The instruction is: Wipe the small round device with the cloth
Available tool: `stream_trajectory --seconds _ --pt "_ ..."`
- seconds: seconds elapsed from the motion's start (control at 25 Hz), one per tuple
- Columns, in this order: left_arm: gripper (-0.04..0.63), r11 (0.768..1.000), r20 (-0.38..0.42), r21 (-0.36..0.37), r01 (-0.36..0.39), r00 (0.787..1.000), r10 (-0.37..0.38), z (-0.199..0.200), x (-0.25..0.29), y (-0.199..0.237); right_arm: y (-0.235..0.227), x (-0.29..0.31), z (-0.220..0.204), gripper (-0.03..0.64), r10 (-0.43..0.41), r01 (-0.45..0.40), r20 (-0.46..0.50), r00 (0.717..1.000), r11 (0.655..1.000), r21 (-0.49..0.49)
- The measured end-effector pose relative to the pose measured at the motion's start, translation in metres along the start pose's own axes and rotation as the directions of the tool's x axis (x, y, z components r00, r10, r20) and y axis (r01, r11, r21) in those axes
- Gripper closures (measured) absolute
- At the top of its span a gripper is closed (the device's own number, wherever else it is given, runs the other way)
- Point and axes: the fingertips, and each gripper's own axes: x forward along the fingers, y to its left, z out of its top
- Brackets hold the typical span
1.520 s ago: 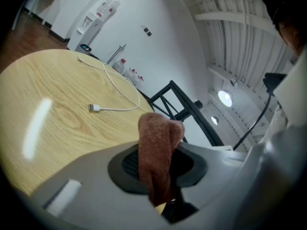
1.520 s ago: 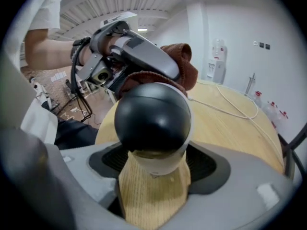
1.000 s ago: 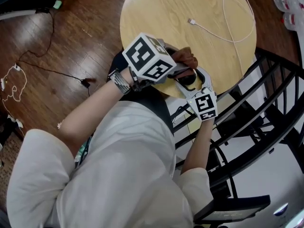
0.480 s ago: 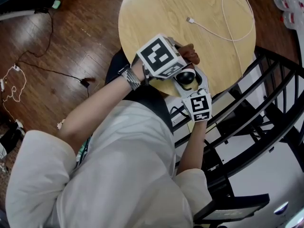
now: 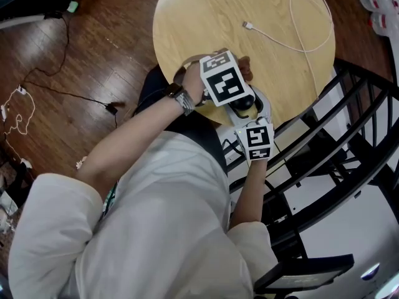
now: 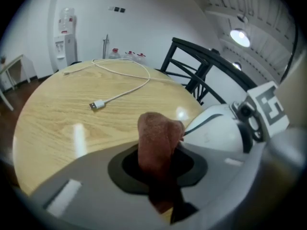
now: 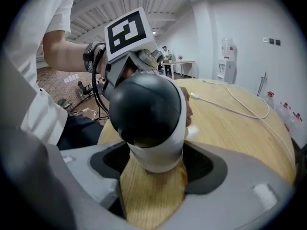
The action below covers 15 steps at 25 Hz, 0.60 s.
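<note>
Small round white device with glossy black dome face point(image 7: 147, 110) sits at the near edge of the round light wooden table point(image 5: 206, 17), on the person's side; cannot tell if it rests on the wood or is lifted off it. Right gripper point(image 7: 151, 176) has it: the 2 jaws are spread about as wide as the device and clamped on its white lower body, dome facing the camera. Reddish-brown fuzzy cloth point(image 6: 158, 138) touches the device's white side, on the face away from the right gripper. Left gripper point(image 6: 159, 166) has its jaws closed down on the cloth's lower end, with the bunched top sticking up out of them. In the head view the left gripper's marker cube covers most of the cloth and sits just beside the device. Thin white USB cable point(image 5: 293, 39) loops across the far half of the table, plug end loose, well apart from both grippers. Black metal chair point(image 5: 349, 142) stands against the table's right edge. Dark wooden floor point(image 5: 81, 55) lies to the left.
</note>
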Motion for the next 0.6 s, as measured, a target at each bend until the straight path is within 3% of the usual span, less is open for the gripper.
stream_trajectory --seconds 0.08,0.16,0.36,0.48,0.6 --pt "0.495 0.999 -0.008 0.039 -0.005 1.0 0.005 0.0 0.005 -0.001 0.0 0.001 0.0 0.27 -0.009 0.009 -0.007 1.0 1.0 0.007" --pt "0.492 1.0 0.011 0.031 0.005 1.0 -0.005 0.001 0.004 -0.001 0.0 0.001 -0.001 0.27 -0.026 0.026 -0.01 1.0 0.999 0.032" --pt "0.486 0.992 0.157 -0.125 0.009 0.988 0.011 0.011 -0.03 0.019 -0.003 0.0 -0.006 0.27 -0.114 0.113 -0.004 0.993 0.978 0.174" --pt "0.486 0.973 0.277 -0.217 0.084 0.961 -0.021 0.02 -0.054 0.03 -0.003 0.0 -0.006 0.268 -0.12 0.118 0.004 0.993 0.978 0.17" --pt "0.486 0.959 0.321 -0.255 0.127 0.946 -0.04 0.022 -0.077 0.038 -0.003 -0.003 -0.01 0.267 -0.101 0.101 -0.005 0.995 0.988 0.118"
